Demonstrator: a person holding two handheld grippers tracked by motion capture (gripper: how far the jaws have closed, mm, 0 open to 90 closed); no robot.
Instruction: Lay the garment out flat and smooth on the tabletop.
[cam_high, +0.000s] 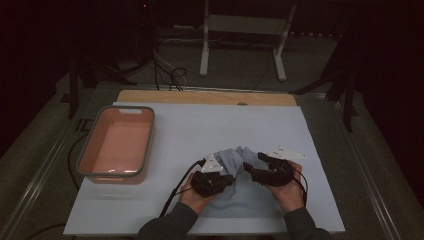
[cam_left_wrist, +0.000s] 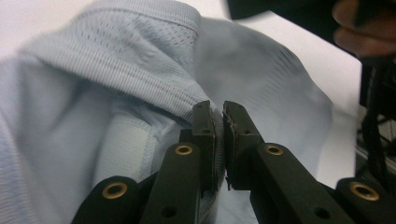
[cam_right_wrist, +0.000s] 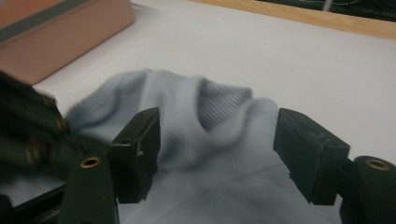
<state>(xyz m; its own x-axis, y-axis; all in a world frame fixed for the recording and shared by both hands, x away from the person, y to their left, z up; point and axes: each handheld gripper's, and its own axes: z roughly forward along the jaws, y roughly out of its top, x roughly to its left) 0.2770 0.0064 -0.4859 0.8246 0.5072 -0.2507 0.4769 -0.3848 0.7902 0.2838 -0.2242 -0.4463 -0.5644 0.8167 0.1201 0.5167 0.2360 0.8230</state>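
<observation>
A: Far left on the white mat (cam_high: 320, 150): pink bin (cam_high: 118, 145), open top, nothing inside, well apart from the work.

B: Next along?

A: Left gripper (cam_left_wrist: 219, 122), jaws clamped tight on a fold of the pale blue garment (cam_left_wrist: 140, 70), cloth pinched between the pads just below a ribbed hem. Same gripper in the high view (cam_high: 226, 180), at the left edge of the bunched fabric.

B: And the garment itself?

A: Heaped near the front middle of the mat (cam_high: 239, 162), raised into a hump between the two grippers, lower part spread flat toward the person.

B: Right side?

A: Right gripper (cam_right_wrist: 217, 154), jaws standing apart and not yet gripping, cloth lying between them but pads clear of it. Seen from above at the hump's right edge (cam_high: 252, 172).

B: Step in hand?

A: Probably securing a second hold for folding or lifting; one side taken, other pending.

B: Next move?

A: Likely closing on the right fold, square to the hem, then lifting evenly so nothing slips from the left pinch.
</observation>
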